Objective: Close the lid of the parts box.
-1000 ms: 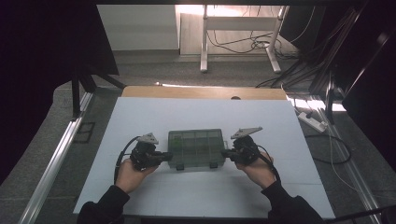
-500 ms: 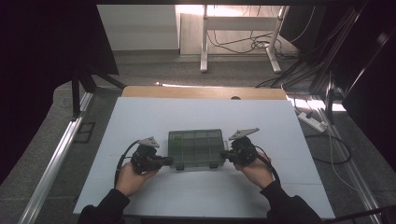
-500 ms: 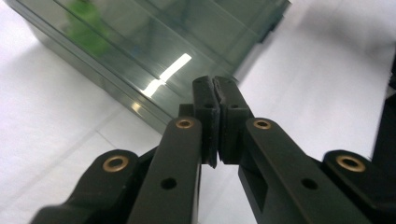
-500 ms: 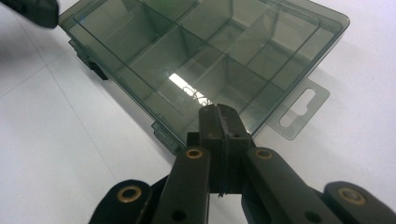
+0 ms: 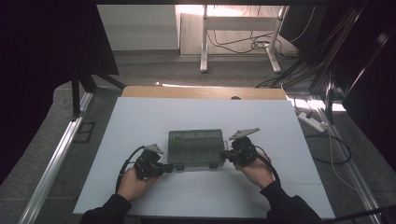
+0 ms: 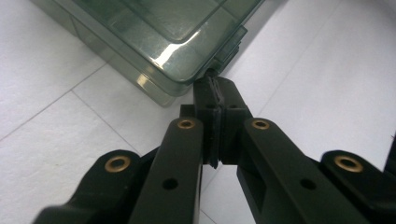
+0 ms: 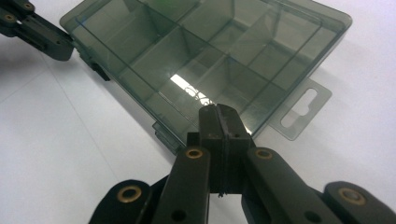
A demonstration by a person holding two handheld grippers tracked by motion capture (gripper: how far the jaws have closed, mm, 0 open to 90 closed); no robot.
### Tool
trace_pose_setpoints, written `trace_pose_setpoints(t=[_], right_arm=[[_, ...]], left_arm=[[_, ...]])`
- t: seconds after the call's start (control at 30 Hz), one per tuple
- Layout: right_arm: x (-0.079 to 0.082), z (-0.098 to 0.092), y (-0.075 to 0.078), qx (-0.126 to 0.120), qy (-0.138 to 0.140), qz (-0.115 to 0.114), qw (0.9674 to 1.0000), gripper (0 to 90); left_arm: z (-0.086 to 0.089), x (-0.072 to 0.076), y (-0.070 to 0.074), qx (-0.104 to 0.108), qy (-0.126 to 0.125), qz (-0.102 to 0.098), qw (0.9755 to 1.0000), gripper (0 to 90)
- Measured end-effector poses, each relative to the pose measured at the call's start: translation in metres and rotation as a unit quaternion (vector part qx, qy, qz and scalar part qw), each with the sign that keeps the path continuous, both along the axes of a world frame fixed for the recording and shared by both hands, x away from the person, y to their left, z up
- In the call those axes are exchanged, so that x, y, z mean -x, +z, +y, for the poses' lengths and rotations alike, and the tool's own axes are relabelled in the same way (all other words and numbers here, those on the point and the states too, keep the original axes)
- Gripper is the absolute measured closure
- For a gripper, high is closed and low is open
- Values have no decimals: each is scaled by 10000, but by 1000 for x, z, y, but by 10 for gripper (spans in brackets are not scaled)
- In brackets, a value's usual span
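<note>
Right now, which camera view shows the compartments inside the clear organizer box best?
The right gripper view: the organizer box lies close up, its dividers plain through the closed lid. The high view shows the whole box small, its grid faint. The left gripper view shows one corner and a latch, no dividers.

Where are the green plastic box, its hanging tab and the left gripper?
Green plastic box (image 5: pixel 196 147): high view, middle of its lid.
Hanging tab (image 7: pixel 304 108): right gripper view, flat strip beside the slot.
Left gripper (image 6: pixel 215 88): left gripper view, tip of its shut jaws.
</note>
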State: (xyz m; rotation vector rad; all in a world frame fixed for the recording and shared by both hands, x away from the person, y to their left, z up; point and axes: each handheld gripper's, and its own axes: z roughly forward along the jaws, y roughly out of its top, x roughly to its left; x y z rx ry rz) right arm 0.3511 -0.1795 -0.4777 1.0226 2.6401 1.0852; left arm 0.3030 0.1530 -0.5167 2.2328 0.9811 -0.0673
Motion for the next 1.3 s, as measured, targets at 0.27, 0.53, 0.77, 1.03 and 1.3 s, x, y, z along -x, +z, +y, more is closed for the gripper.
trace_pose_setpoints(t=[0.27,0.53,0.77,1.03,1.3], right_arm=[[2,2,0,-29,25,20,10000,894],[3,2,0,10,-4,-12,10000,893],[6,2,2,94,-20,-82,9999,842],[9,0,5,114,-73,-180,9997,762],[15,-6,9,125,-133,-270,9995,625]], left_arm=[[0,-6,-1,33,88,-39,9999,884],[-1,-2,0,-81,2,-95,9999,804],[4,1,3,-81,43,-160,9998,745],[8,7,9,-93,89,-326,9994,686],[7,15,17,-92,119,-454,9989,551]])
